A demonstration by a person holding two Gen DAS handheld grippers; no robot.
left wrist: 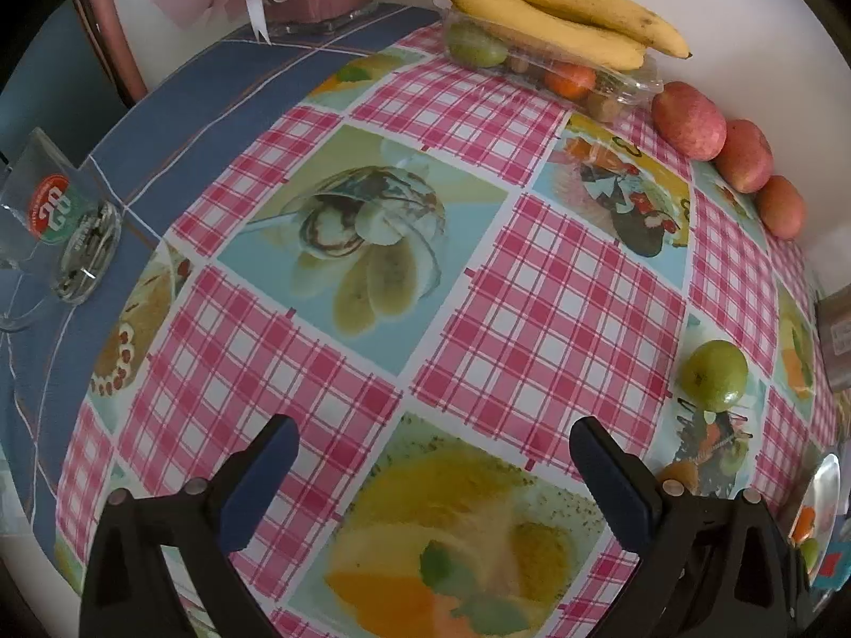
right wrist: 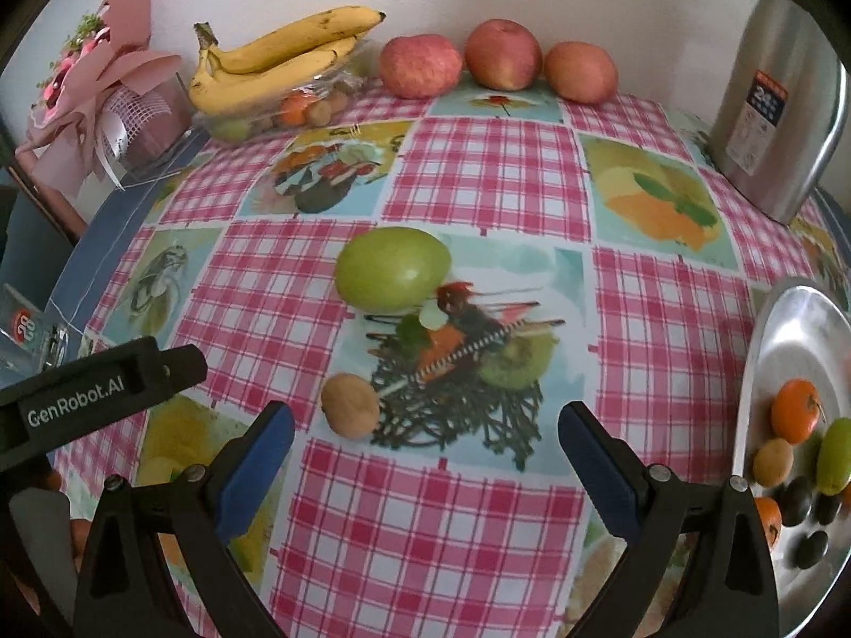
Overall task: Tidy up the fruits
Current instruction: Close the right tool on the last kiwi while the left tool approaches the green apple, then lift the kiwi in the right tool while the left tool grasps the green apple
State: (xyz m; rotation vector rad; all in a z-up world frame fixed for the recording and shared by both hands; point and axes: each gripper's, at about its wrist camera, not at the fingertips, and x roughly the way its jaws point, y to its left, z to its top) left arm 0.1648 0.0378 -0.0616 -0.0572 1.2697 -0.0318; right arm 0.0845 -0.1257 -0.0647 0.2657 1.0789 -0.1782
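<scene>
Both hand-held grippers, left (left wrist: 433,470) and right (right wrist: 425,454), gape wide, empty; green fruit (right wrist: 393,270) at 12 o'clock lies long axis 9-to-3.

We saw a steel kettle (right wrist: 774,111) at the far right, a pink-wrapped bouquet (right wrist: 106,85) far left, a glass mug (left wrist: 64,234), all on checked tablecloth (right wrist: 478,170).

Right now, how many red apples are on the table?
3. They sit in a row along the wall at the back: the left apple beside the bananas, the middle apple, and the right apple. Others may be hidden out of view.
</scene>
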